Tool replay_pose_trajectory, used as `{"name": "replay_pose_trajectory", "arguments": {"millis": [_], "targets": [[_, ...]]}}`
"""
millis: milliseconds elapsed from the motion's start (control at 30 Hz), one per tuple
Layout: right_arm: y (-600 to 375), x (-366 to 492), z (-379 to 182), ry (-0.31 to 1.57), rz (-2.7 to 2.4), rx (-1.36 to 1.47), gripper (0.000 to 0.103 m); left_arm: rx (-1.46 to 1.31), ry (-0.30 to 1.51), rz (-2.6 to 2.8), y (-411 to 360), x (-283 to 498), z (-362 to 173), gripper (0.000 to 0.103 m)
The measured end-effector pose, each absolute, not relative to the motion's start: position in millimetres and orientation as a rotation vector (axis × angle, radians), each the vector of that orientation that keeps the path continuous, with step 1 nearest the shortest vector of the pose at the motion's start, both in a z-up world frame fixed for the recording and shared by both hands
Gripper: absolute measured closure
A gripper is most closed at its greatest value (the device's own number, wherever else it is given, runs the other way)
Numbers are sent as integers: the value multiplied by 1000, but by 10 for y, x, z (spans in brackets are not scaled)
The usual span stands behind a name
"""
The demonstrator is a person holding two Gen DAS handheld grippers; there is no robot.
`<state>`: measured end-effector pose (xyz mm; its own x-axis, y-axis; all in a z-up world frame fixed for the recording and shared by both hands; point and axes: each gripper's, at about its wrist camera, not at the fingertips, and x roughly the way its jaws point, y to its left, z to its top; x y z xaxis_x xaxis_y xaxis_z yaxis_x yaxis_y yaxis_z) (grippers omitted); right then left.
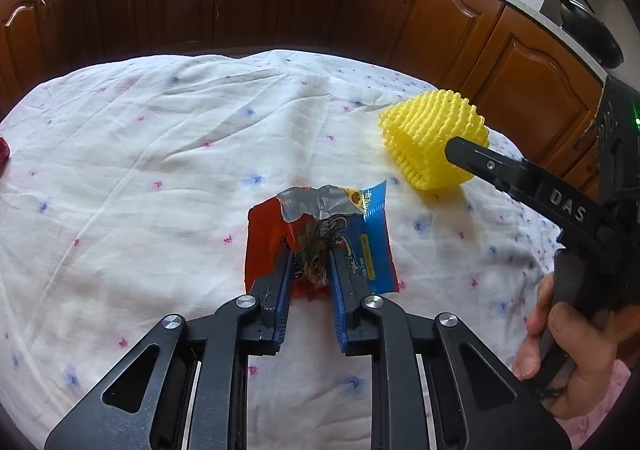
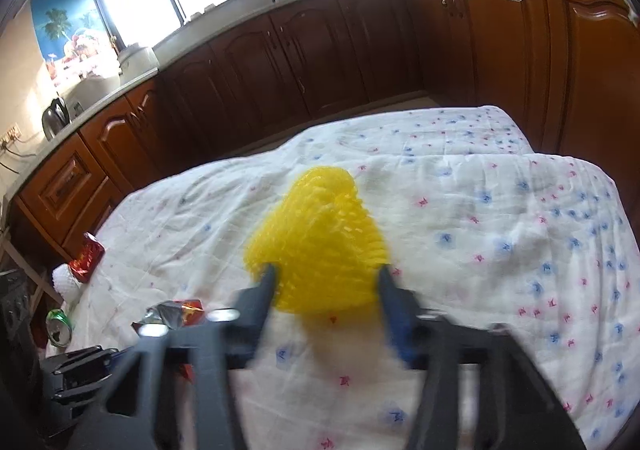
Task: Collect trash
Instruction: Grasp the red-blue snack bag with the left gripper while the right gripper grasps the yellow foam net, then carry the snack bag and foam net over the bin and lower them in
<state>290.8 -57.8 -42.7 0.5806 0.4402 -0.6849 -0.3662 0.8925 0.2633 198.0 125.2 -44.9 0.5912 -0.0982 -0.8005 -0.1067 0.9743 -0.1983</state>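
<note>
A torn red and blue snack wrapper (image 1: 320, 234) lies on the white flowered cloth (image 1: 160, 170). My left gripper (image 1: 310, 256) is shut on its near edge, with the wrapper bunched between the fingers. A yellow foam fruit net (image 1: 434, 138) sits to the right, and my right gripper (image 2: 326, 276) holds it between its two fingers, which press its sides; it shows large in the right wrist view (image 2: 320, 234). The right gripper's finger (image 1: 480, 162) reaches in from the right in the left wrist view.
A red foil wrapper (image 2: 86, 256), a white foam net (image 2: 66, 280) and a crushed green can (image 2: 60, 326) lie at the cloth's left end. Another crumpled wrapper (image 2: 176, 312) lies near my left gripper. Brown kitchen cabinets (image 2: 320, 50) stand beyond the table.
</note>
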Motion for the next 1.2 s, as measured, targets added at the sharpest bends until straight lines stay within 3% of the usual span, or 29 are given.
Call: {"name": "replay_pose_trajectory", "arguments": {"millis": [67,167,600,1200], "targets": [[-574,2891,-429,826,468,82,86,-232,936,0,1242,1978,-441,92],[-601,2813,-403,816,473,74,92,-229,930,-2,1231,1965,-421,96],[-982,2275,-242,767,449,112,92,-184,884,-15,1071,1832,-227,99],[-1923,1407,4,677,307,202,92,-65,827,-154,249,1539,29,99]]}}
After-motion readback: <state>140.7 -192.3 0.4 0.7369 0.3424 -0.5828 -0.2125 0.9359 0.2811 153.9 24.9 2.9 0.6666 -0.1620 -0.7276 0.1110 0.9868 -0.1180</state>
